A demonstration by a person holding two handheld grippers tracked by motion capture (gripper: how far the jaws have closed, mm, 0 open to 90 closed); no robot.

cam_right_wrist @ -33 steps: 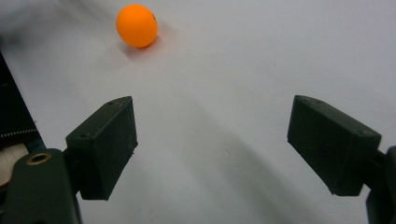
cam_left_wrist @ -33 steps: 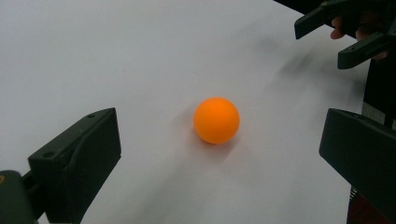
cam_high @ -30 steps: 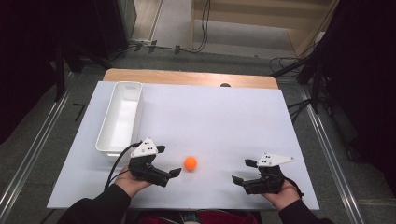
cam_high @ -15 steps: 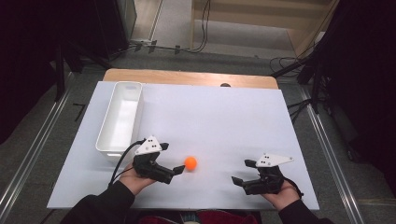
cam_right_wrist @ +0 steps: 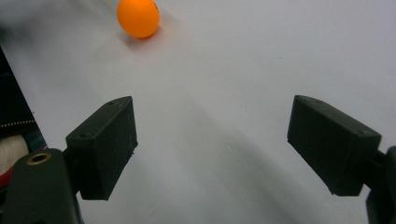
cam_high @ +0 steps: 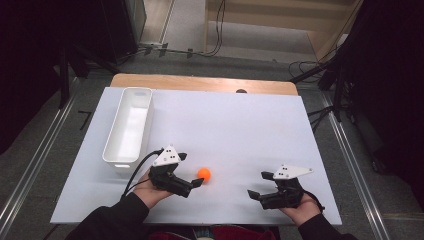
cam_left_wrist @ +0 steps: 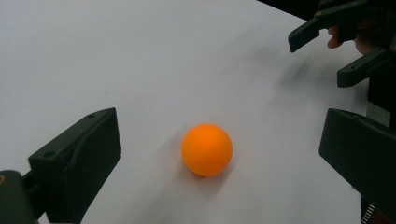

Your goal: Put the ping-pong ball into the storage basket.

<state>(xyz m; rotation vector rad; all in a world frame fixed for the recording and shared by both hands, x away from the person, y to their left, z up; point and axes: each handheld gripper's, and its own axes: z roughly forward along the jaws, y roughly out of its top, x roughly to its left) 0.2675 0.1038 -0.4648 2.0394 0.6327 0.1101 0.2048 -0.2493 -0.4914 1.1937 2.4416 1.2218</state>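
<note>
Small round orange ball, smooth plastic by the look, sits on the white table top just ahead of my left tongs. In the left gripper view the ball lies between the two black jaws but a bit fwd of their tips, closer to centre than to either one, touching neither. Left tongs wide open, nothing held; gap much wider than the ball.

My right tongs are well apart from the ball, off to its right near the table's front edge. Also wide open, empty. In the right gripper view the ball shows far ahead & to the left of the jaws, w/ bare white table between them. The right tongs also show at top right of the left gripper view, beyond the ball, jaws spread.

Both tongs point inward, roughly toward each other, ball nearer the left one. My hands grip each from below at the table's near edge, dark sleeves.

Long white rectangular plastic tray stands beyond my left tongs, slightly to their left, near the table's left side. Can't tell from here if anything's in it; looks bare white inside.
</note>
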